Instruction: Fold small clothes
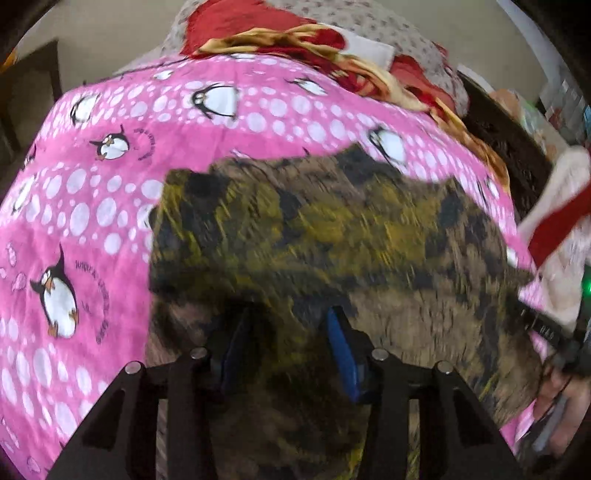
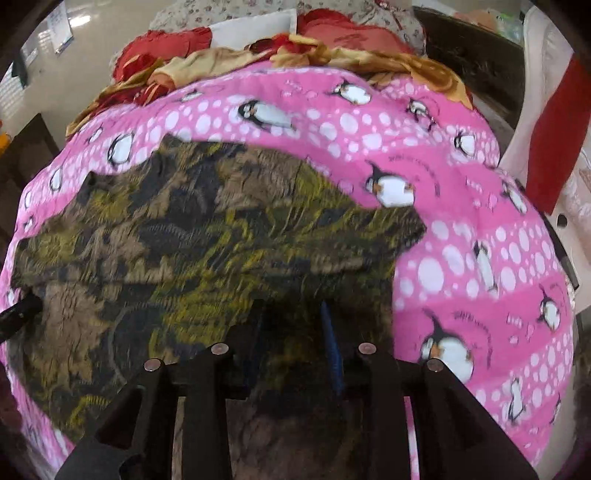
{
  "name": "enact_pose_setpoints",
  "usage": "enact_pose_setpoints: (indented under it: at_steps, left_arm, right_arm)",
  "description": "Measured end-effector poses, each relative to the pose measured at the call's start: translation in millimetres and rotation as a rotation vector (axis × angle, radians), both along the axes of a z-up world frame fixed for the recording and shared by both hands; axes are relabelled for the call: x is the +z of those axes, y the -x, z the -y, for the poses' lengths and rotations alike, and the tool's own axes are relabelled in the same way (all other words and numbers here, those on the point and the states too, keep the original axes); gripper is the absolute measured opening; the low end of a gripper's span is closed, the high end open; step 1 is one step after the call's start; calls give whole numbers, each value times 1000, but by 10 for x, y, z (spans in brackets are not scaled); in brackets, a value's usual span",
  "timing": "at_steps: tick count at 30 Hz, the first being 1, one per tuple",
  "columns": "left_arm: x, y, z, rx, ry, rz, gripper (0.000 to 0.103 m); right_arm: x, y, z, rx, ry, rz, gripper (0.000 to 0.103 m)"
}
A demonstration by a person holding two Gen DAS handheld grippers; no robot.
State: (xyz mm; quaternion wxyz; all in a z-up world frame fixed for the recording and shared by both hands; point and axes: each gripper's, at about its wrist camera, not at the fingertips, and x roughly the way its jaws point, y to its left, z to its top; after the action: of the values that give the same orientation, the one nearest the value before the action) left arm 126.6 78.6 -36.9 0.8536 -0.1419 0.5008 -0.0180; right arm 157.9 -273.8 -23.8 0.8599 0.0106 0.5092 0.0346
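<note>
A pink sheet (image 1: 110, 192) printed with penguins and white dots covers the bed, with a rumpled red and gold blanket (image 1: 295, 40) and a floral pillow (image 1: 388, 26) heaped at its far end against a pale wall. On the sheet lies the task's thing, a small garment (image 1: 332, 236) in brown, black and mustard print, spread fairly flat; both views are blurred by motion. The left gripper (image 1: 291, 343) tilts steeply down over the garment's near part, its blue-padded fingers (image 1: 343, 354) standing apart with the patterned cloth showing in the gap below them, no fold caught between. The right gripper (image 2: 295, 339) tilts down likewise over the same garment (image 2: 207, 236), near its right side, its jaws parted more narrowly and nothing pinched between them; whether the tips touch the cloth cannot be told. In the left view, a hand (image 1: 565, 402) shows at the right edge, beside the garment's border.
</note>
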Motion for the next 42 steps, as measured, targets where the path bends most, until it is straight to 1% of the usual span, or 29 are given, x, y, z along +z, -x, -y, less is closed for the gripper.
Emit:
enact_pose_setpoints:
  at_steps: [2,5,6,8,10,11,13,15,16,17,19,21,23,24,26,28,29,30,31,33,35,37,39,41,42]
  left_arm:
    - [4,-196,-118,35,33,-2,47]
    - [65,-542,-280,100,32,40,48]
    - [89,-657,-340,124,16,48,49]
    - [133,-891,-475,175,-49,63,52]
    - [177,-1013,-575,205,-84,74,54]
    - [223,-1042,-637,221,-91,94,54]
    - [335,-974,-701,251,-88,153,54]
    - [426,-882,-690,269,-90,204,54]
    - [469,-811,-641,275,-105,230,55]
    - [491,-769,-580,265,-113,245,56]
    - [515,-682,-374,217,-102,271,58]
    - [479,-635,-106,152,-90,265,59]
    - [338,-713,122,95,-84,221,59]
    - [277,-752,187,90,-96,204,59]
    - [150,-875,234,109,-118,172,59]
    - [2,-970,196,112,-134,136,59]
    - [-103,-994,155,112,-124,122,60]
    - [-161,-965,111,109,-97,153,61]
    - [-172,-935,95,110,-85,169,61]
    - [-188,-946,81,116,-69,172,61]
    - [-205,-950,66,124,-59,173,61]
    - [-199,-954,99,119,-84,168,61]
    - [-186,-982,178,99,-137,150,64]
    - [-120,-992,239,91,-177,134,64]
    - [-35,-941,257,94,-189,133,64]
  right_arm:
    - [-4,-110,32,9,-17,-7,25]
    - [11,-357,119,0,-66,0,25]
    - [27,-446,165,-12,-83,13,25]
    - [101,-631,260,-32,-129,54,25]
    - [203,-777,307,-61,-129,112,25]
    - [252,-800,329,-66,-128,136,25]
    - [354,-804,361,-68,-132,176,25]
    - [444,-749,367,-70,-127,213,25]
    - [473,-725,361,-69,-125,228,25]
    - [512,-670,334,-74,-113,249,25]
    - [563,-573,220,-62,-96,278,25]
    - [556,-517,36,-18,-83,275,25]
    - [475,-499,-267,48,-97,227,25]
    - [444,-483,-397,75,-95,216,25]
    - [342,-481,-692,123,-42,193,25]
    - [220,-559,-847,138,-17,174,25]
    - [148,-612,-874,131,0,157,25]
    - [54,-680,-885,118,18,133,25]
    - [-58,-738,-868,125,9,117,28]
    - [-146,-723,-817,142,-15,170,29]
    - [-183,-733,-802,141,-36,181,29]
    - [-190,-766,-784,143,-50,169,29]
    - [-179,-765,-779,146,-47,172,29]
    - [-134,-734,-801,149,-45,164,29]
    - [-54,-690,-793,147,-41,146,28]
